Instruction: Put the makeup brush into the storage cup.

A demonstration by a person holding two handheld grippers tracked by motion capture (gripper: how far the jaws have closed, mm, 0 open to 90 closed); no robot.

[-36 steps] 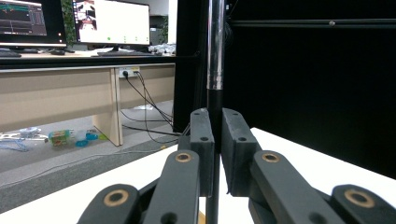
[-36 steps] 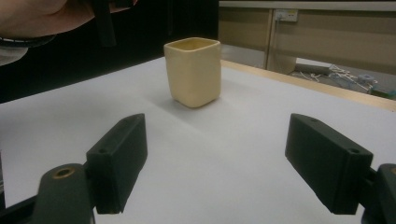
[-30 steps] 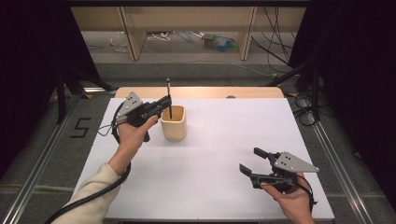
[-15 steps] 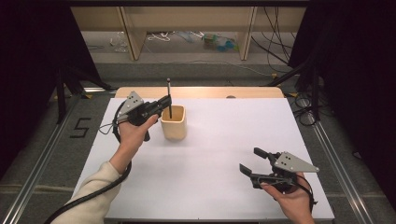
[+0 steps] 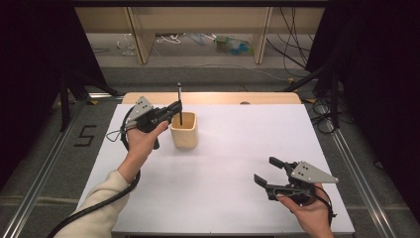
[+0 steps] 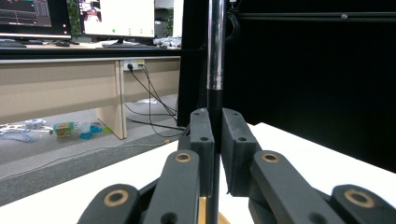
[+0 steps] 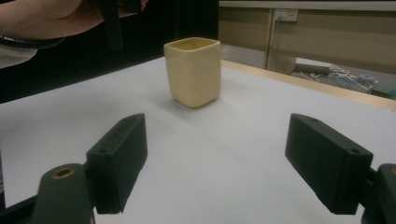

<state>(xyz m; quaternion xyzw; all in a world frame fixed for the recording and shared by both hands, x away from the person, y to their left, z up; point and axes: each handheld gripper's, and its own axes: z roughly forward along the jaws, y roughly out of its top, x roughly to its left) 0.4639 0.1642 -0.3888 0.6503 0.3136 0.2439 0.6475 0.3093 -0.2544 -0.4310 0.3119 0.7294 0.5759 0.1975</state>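
My left gripper (image 5: 174, 106) has its jaws clamped on a thin black pen (image 5: 180, 101); in the left gripper view the pads (image 6: 203, 140) pinch the shaft mid-length, pen (image 6: 215, 56) upright. Its lower end sits inside the mouth of the beige cup (image 5: 184, 130); I can't tell whether it touches the bottom. Cup stands upright on the white table (image 5: 223, 188), toward the far left corner, just beside my left hand (image 5: 141, 141). My right gripper (image 5: 270, 171) has its jaws wide apart, holding nothing, near the table's near right corner, well apart from the cup. In the right gripper view the cup (image 7: 193, 71) sits straight ahead between the spread pads (image 7: 120, 161).
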